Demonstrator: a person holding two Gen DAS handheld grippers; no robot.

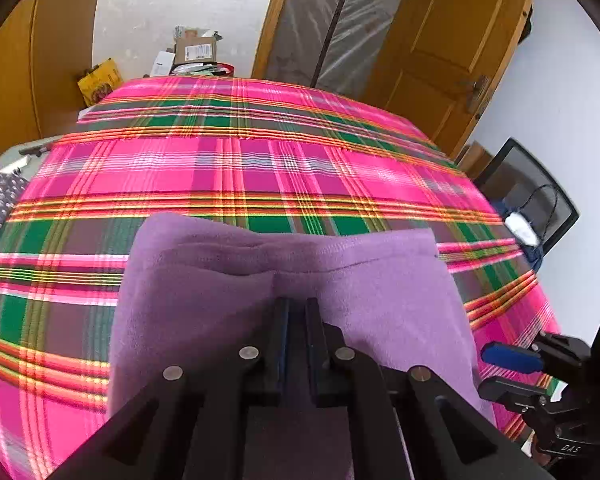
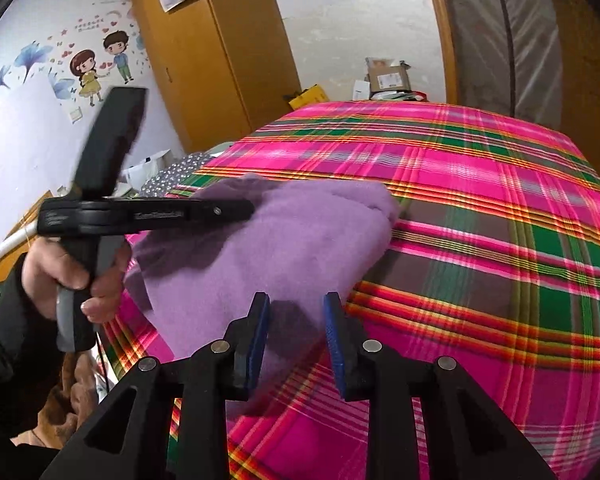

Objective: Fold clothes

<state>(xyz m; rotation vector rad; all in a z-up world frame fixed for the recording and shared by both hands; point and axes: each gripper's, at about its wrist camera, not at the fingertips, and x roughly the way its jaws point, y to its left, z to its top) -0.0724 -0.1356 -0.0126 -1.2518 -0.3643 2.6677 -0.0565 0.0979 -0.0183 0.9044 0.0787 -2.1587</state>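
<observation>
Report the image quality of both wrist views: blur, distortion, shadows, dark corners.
Left wrist view: strong fisheye bend in the plaid bedspread, black vignette in the corners, fairly sharp throughout; the left tool darkens the purple garment beneath it.
Right wrist view: same barrel warp; the left tool and the hand are motion-smeared, the right tool is crisp and casts a shadow on the garment.

Plaid bed [image 2: 480, 240] open across far half and right side, purple cloth [image 2: 268, 248] heaped at near-left edge, left gripper [image 2: 252, 210] and hand [image 2: 72, 276] block left approach, boxes [image 1: 192, 54] beyond far edge, wardrobe [image 2: 204, 52] far left, door [image 1: 452, 40] right.
</observation>
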